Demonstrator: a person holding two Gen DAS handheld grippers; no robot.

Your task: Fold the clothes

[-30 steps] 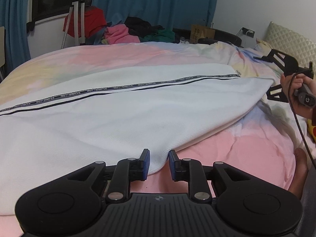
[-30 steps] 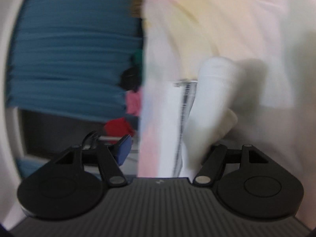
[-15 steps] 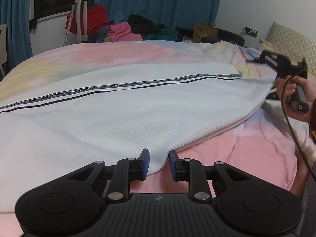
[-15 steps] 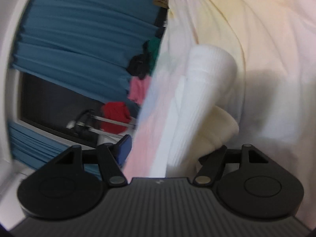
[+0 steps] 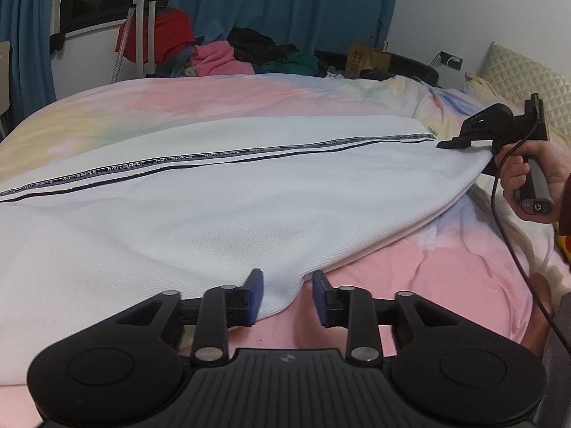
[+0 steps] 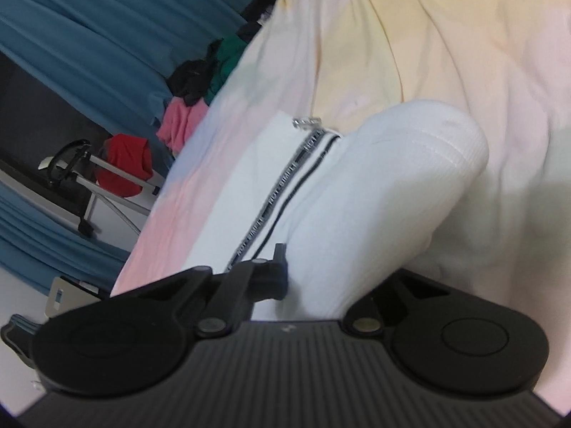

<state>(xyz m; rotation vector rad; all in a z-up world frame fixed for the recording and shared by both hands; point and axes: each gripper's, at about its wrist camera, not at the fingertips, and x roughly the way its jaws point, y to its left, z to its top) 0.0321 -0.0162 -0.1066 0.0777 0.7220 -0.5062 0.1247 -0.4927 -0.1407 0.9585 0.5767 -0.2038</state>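
Garment: a white garment point(image 5: 221, 214) with a dark lettered stripe point(image 5: 214, 157) is spread on the bed; its long axis runs from the left edge of the left wrist view toward the right gripper point(image 5: 494, 149).
Stripe: it is aligned with the long axis and ends at a small metal piece point(image 6: 306, 122) beside the rolled end.
Left gripper point(image 5: 287, 297): the jaws are set narrowly apart, with the near hem of the garment lying between them; no clamping is seen.
Right gripper point(image 6: 314, 285): a bunched white end of the garment point(image 6: 392, 192) is gripped; one finger is hidden by the cloth.
Surface: a pastel pink, yellow and blue bedspread point(image 5: 410, 278) is seen under the garment.
Room: blue curtains point(image 5: 285, 3), a clothes pile point(image 5: 228, 57), a tripod point(image 5: 142, 25) and a quilted pillow point(image 5: 528, 82) are seen.
Change: against the frame half a second before, the right gripper is lower and nearer the stripe's end; the left gripper is unchanged.
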